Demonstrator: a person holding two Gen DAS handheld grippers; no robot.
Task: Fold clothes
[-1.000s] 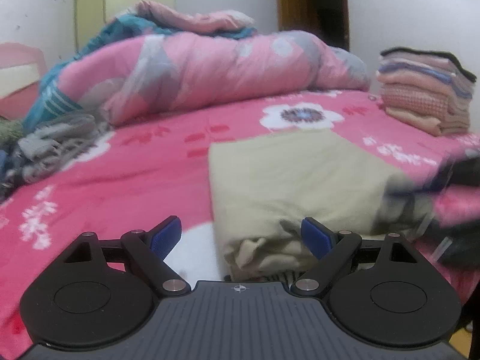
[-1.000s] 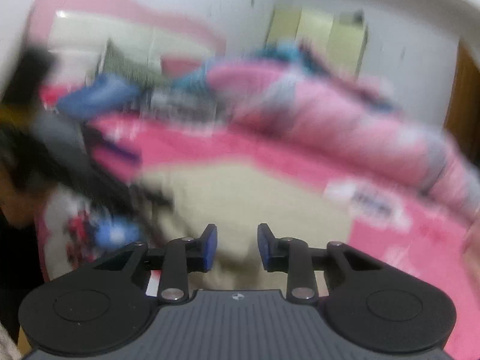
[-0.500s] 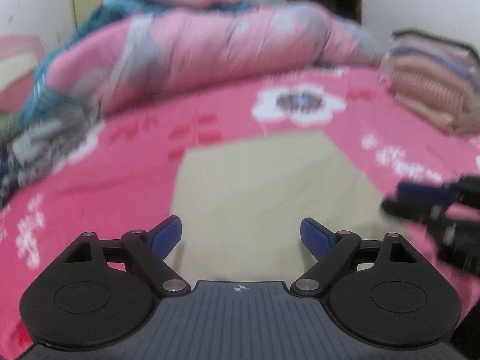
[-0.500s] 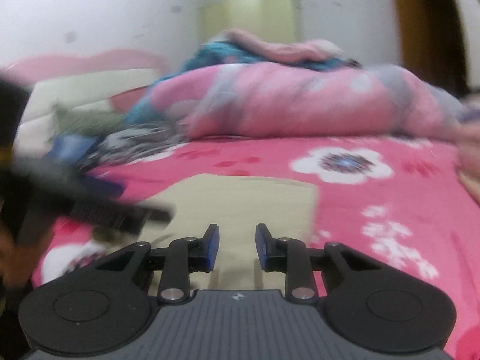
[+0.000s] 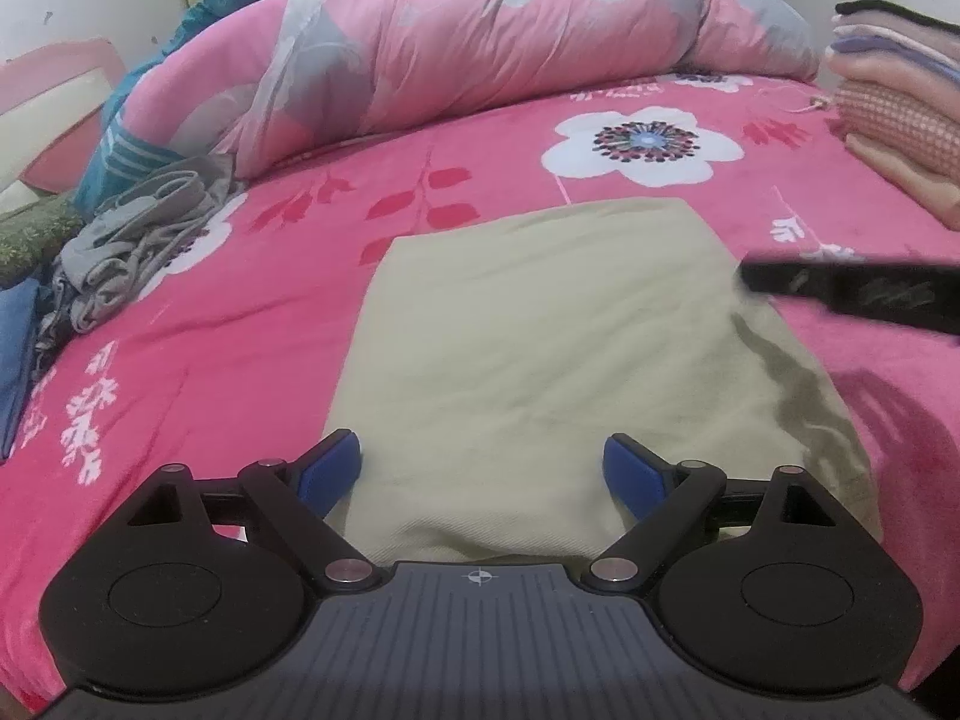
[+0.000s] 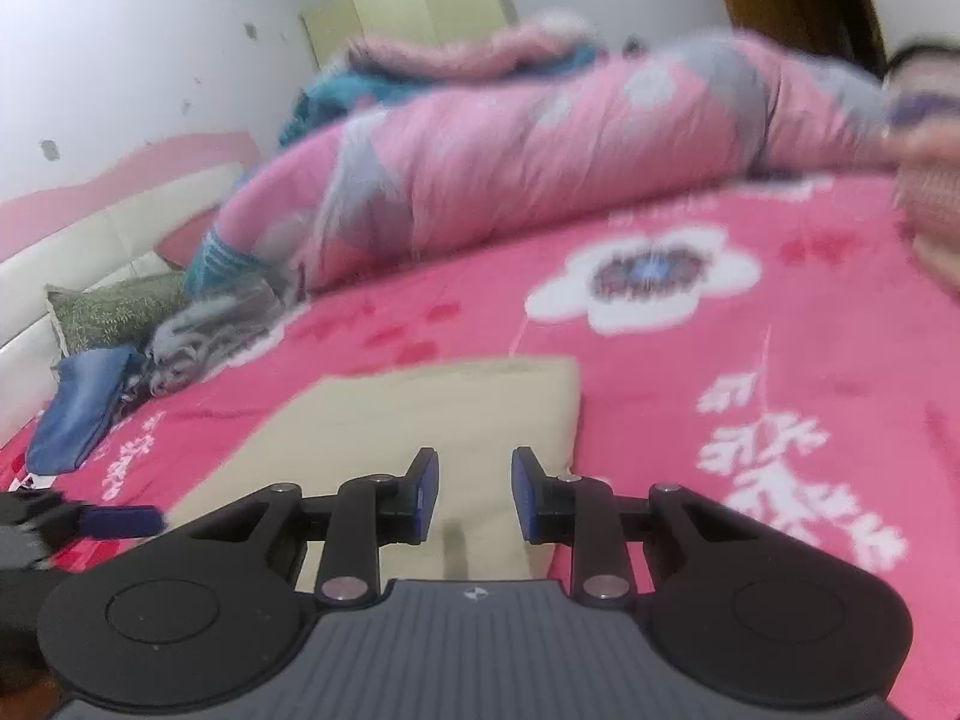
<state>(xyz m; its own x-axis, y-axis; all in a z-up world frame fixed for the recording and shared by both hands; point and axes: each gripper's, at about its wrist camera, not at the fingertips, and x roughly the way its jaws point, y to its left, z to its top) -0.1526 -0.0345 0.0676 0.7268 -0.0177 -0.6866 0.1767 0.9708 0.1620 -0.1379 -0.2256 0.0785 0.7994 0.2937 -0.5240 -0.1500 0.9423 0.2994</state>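
Beige folded garment (image 5: pixel 570 360) is lying flat on the pink floral bedspread (image 5: pixel 240 324), and where a second ago its near edge was bunched in rumpled folds, it is now showing smooth and rectangular. Left gripper (image 5: pixel 483 468) is hovering over the garment's near edge with jaws spread wide, pinching nothing. Right gripper (image 6: pixel 474 495) is hanging over the garment's right part, jaws narrowly parted and empty, having rolled upright since the earlier frame. Beyond the garment a pink quilt (image 5: pixel 480 42) is lying heaped; right of the garment a stack of folded clothes (image 5: pixel 894 108) is sitting; left of it, crumpled grey clothing (image 5: pixel 132 240).
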